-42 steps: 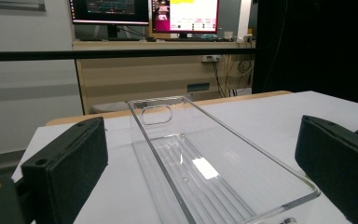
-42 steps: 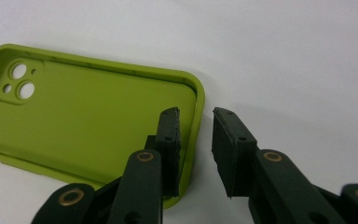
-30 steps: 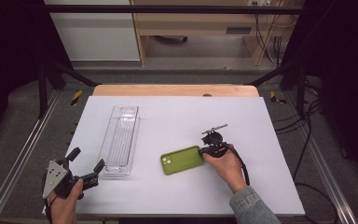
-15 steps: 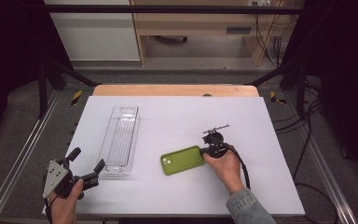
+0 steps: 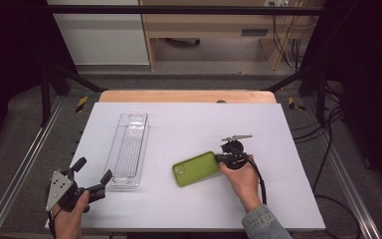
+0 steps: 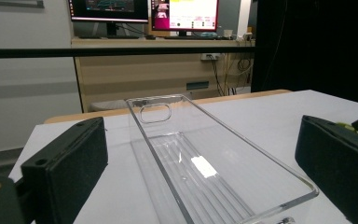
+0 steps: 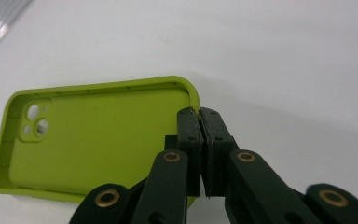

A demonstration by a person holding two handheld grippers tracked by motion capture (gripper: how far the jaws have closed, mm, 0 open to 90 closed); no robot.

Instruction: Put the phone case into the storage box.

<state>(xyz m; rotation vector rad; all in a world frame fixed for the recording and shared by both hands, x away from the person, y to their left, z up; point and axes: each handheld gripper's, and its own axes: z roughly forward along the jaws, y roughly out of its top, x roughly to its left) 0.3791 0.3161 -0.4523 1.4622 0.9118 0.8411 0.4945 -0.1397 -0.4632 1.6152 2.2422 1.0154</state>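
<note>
The right tool (image 7: 199,114) is clamped on the right edge of the green phone case (image 7: 98,135); its jaws have just been closing. The left tool (image 5: 90,172), jaws apart, sits near the clear tray (image 5: 128,149) on the white worktop (image 5: 189,124).

A lab — black frame rails (image 5: 189,9) around the table, monitors (image 6: 144,11) and trailing cables (image 5: 286,45) behind.

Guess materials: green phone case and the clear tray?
Green phone case: looks like soft silicone or rubbery plastic; matte, even colour, no glare, rounded moulded lip and camera cutouts. Clear tray: probably rigid acrylic or similar hard plastic; see-through, glossy highlights, ribbed floor, crisp straight walls, cut-out handle.
</note>
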